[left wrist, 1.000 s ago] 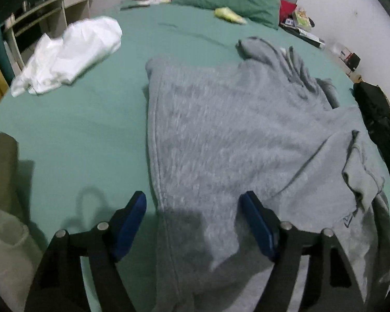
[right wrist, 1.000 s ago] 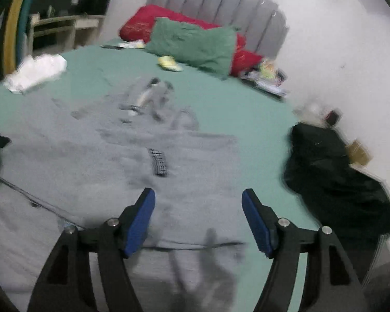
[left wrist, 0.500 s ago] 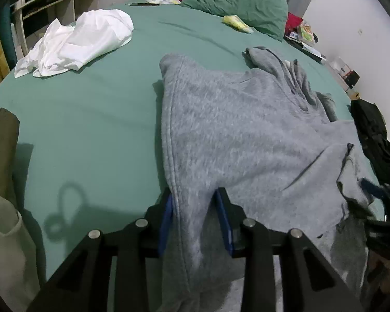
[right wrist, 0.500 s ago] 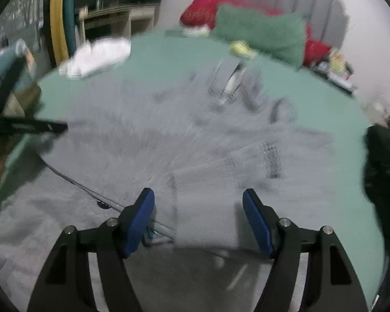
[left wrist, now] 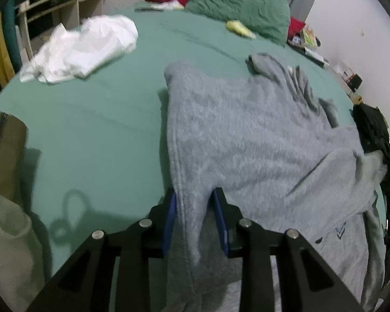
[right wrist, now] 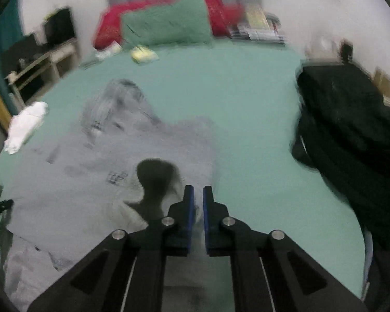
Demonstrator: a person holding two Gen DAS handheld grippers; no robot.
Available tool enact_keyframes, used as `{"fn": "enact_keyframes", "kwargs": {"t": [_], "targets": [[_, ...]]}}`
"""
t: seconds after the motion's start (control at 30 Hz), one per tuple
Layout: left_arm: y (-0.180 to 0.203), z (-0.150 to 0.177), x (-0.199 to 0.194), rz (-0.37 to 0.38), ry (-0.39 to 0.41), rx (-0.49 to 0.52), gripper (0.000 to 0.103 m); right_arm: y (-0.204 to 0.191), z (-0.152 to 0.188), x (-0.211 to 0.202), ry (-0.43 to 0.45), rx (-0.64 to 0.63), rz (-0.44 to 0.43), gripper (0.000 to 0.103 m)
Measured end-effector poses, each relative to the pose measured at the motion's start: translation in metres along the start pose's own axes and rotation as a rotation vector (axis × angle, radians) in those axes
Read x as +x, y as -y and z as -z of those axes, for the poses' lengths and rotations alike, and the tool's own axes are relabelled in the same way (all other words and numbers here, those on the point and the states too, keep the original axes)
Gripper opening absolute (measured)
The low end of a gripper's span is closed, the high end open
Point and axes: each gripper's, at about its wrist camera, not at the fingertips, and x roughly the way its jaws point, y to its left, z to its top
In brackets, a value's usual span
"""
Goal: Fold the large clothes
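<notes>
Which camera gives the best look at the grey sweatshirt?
The left wrist view: the grey sweatshirt lies sharp across the green bed, its edge pinched in the left tongs. The right wrist view shows it smeared by motion blur.

Green bed [left wrist: 96, 135], grey sweatshirt [left wrist: 247, 135], white garment [left wrist: 83, 49], pillows [left wrist: 236, 10]
</notes>
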Motion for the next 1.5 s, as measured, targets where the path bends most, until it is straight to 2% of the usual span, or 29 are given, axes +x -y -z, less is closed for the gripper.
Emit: {"fn": "enact_keyframes", "kwargs": {"t": [0.03, 0.07, 0.1, 0.13, 0.2, 0.23, 0.3, 0.37, 0.47, 0.53, 0.67, 0.7, 0.73, 0.77, 0.83, 0.9, 0.93, 0.97, 1.0, 1.03, 1.1, 1.13, 1.17, 1.2, 1.23, 1.27, 1.33, 1.4, 1.5], "targets": [[0.000, -0.002, -0.007, -0.012, 0.032, 0.006, 0.038, 0.003, -0.003, 0.001, 0.010, -0.007, -0.004, 0.043], [0.000, -0.004, -0.014, -0.015, 0.062, 0.008, 0.045, 0.001, -0.007, -0.003, 0.037, -0.021, -0.005, 0.078], [-0.002, -0.008, -0.021, -0.012, 0.093, 0.005, 0.061, -0.004, -0.010, -0.006, 0.073, -0.035, 0.008, 0.085], [-0.006, -0.011, -0.029, -0.003, 0.127, -0.010, 0.072, -0.010, -0.016, -0.009, 0.105, -0.052, 0.019, 0.085], [-0.013, -0.016, -0.038, 0.015, 0.162, -0.041, 0.075, -0.030, -0.044, 0.001, 0.143, -0.072, -0.006, 0.086], [-0.017, -0.019, -0.039, 0.021, 0.165, -0.055, 0.077, -0.044, -0.059, 0.014, 0.136, -0.069, -0.056, 0.087], [-0.025, -0.021, -0.036, 0.030, 0.153, -0.080, 0.078, -0.065, -0.081, 0.037, 0.110, -0.064, -0.184, 0.087], [-0.034, -0.021, -0.027, 0.025, 0.120, -0.095, 0.078, -0.102, -0.106, 0.078, 0.062, -0.078, -0.255, 0.087], [-0.048, -0.019, -0.010, 0.018, 0.061, -0.130, 0.078, -0.143, -0.131, 0.134, -0.003, -0.068, -0.301, 0.087], [-0.051, -0.017, -0.003, 0.030, 0.043, -0.145, 0.078, -0.162, -0.145, 0.160, -0.017, -0.042, -0.312, 0.087], [-0.053, -0.020, -0.002, 0.059, 0.032, -0.153, 0.078, -0.193, -0.161, 0.211, -0.059, 0.047, -0.388, 0.087], [-0.051, -0.020, -0.004, 0.072, 0.042, -0.138, 0.078, -0.194, -0.166, 0.215, -0.055, 0.055, -0.402, 0.083], [-0.050, -0.019, -0.005, 0.068, 0.047, -0.119, 0.078, -0.196, -0.167, 0.215, -0.046, 0.046, -0.406, 0.064], [-0.049, -0.019, -0.006, 0.058, 0.046, -0.112, 0.078, -0.200, -0.167, 0.207, -0.023, -0.004, -0.361, 0.019], [-0.048, -0.019, -0.008, 0.076, 0.045, -0.122, 0.078, -0.199, -0.164, 0.179, 0.037, -0.068, -0.361, 0.015], [-0.046, -0.019, -0.012, 0.101, 0.049, -0.133, 0.078, -0.208, -0.157, 0.131, 0.128, -0.206, -0.330, 0.015], [-0.044, -0.020, -0.014, 0.107, 0.053, -0.137, 0.078, -0.215, -0.150, 0.107, 0.169, -0.295, -0.323, 0.015], [-0.043, -0.020, -0.016, 0.110, 0.058, -0.139, 0.078, -0.228, -0.128, 0.068, 0.216, -0.465, -0.338, 0.015], [-0.041, -0.020, -0.019, 0.117, 0.063, -0.142, 0.078, -0.236, -0.113, 0.049, 0.238, -0.560, -0.345, 0.015], [-0.039, -0.020, -0.022, 0.135, 0.070, -0.137, 0.078, -0.246, -0.086, 0.024, 0.244, -0.688, -0.345, 0.015], [-0.034, -0.020, -0.026, 0.137, 0.073, -0.122, 0.078, -0.258, -0.027, -0.007, 0.200, -0.889, -0.316, 0.015], [-0.031, -0.019, -0.027, 0.129, 0.072, -0.112, 0.078, -0.258, -0.004, -0.014, 0.169, -0.946, -0.310, 0.017], [-0.030, -0.016, -0.028, 0.125, 0.069, -0.107, 0.078, -0.254, 0.027, -0.018, 0.102, -0.982, -0.307, 0.022], [-0.029, -0.014, -0.029, 0.128, 0.063, -0.107, 0.078, -0.251, 0.042, -0.018, 0.052, -0.983, -0.314, 0.028], [-0.029, -0.012, -0.029, 0.131, 0.057, -0.111, 0.078, -0.241, 0.060, -0.018, -0.022, -0.946, -0.327, 0.047], [-0.029, -0.010, -0.029, 0.139, 0.046, -0.118, 0.078, -0.231, 0.067, -0.020, -0.048, -0.911, -0.341, 0.064], [-0.029, -0.006, -0.031, 0.169, 0.032, -0.129, 0.078, -0.205, 0.070, -0.034, -0.054, -0.763, -0.410, 0.067], [-0.027, -0.003, -0.035, 0.185, 0.032, -0.123, 0.078, -0.178, 0.050, -0.043, -0.025, -0.571, -0.465, 0.072], [-0.022, -0.003, -0.041, 0.188, 0.046, -0.092, 0.078, -0.141, 0.003, -0.035, 0.052, -0.278, -0.527, 0.087]]}}
